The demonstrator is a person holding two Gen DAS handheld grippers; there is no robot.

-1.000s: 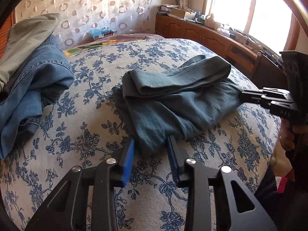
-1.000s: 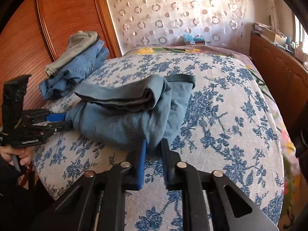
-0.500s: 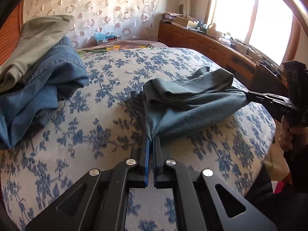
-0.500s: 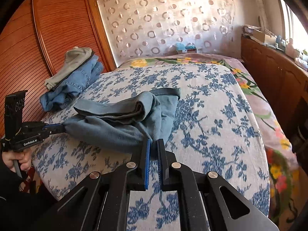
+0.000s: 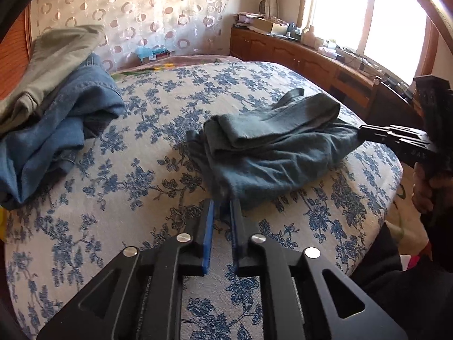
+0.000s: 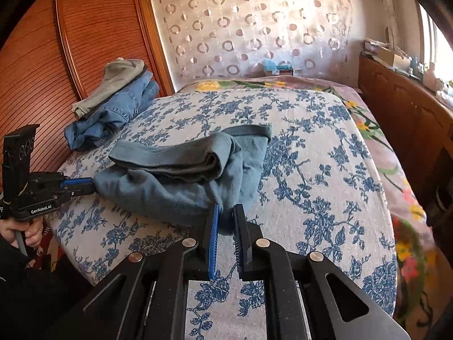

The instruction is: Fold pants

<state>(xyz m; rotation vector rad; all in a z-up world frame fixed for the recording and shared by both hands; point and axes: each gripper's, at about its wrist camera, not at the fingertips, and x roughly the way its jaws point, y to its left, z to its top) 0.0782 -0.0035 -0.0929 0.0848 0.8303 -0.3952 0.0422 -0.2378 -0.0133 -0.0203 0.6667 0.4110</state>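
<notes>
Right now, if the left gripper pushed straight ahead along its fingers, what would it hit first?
The teal pants: the left gripper already has their near corner between its fingertips, so it would bunch that cloth against the bed.

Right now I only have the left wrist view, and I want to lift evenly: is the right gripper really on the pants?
Observer: Yes. Its own view shows the pants between the right gripper pads, though its jaws have just been opening slightly.
Operator: And my side, seen from there?
Observer: The left gripper has a corner between its tips, drawn to a point. Its jaws have just been opening too.
Operator: What is along the bed's right side?
Observer: A flowered blanket runs down the bed edge, beside the cabinets.
</notes>
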